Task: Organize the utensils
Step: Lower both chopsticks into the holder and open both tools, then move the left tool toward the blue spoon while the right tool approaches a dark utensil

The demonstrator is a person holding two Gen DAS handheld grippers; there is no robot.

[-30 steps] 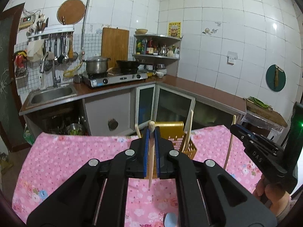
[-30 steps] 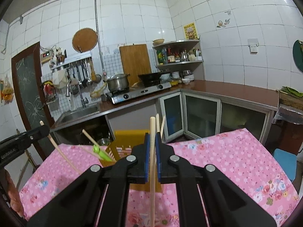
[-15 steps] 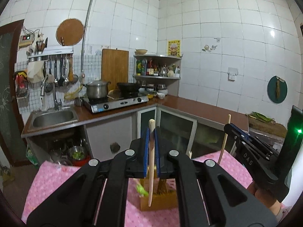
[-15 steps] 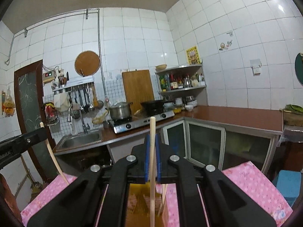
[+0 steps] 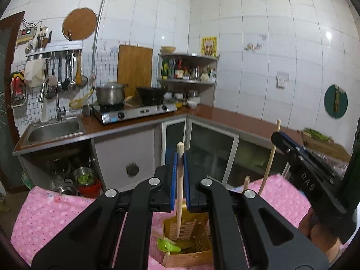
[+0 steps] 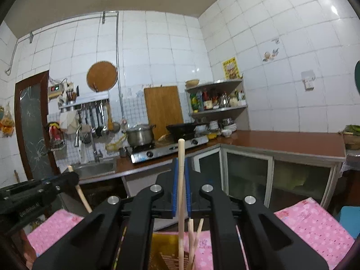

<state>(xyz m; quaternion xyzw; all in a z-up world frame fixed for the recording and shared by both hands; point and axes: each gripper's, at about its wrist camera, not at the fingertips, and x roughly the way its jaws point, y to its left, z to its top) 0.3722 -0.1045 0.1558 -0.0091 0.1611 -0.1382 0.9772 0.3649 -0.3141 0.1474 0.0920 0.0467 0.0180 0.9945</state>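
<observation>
**Two chopsticks pinched upright over the yellow basket**

Left wrist view: the left gripper [image 5: 179, 180] is closed on a wooden chopstick [image 5: 179, 193], which stands nearly upright between the blue pads [image 5: 173, 180]. Its lower end dips into the yellow basket [image 5: 186, 231] on the pink-clothed surface [image 5: 56, 216]. A green utensil [image 5: 167, 245] lies inside the basket near the front wall. To the right, the right gripper [image 5: 279, 138] holds a second chopstick [image 5: 268, 162], tilted slightly, its lower end hidden behind the left gripper's arm.

Right wrist view: the right gripper is clamped on its chopstick, which runs straight down toward the basket [image 6: 162, 249]. Two more sticks [image 6: 193, 236] stand in the basket just beside it. At the left edge the left gripper [image 6: 72, 175] shows with its own chopstick angled.

Judged from this, each chopstick is light, stiff and smooth, so it can pivot or slip between flat pads. A hold near the upper third, as now, probably keeps the tip steerable; release should be gentle, since a thin stick may bounce or lean out.
</observation>
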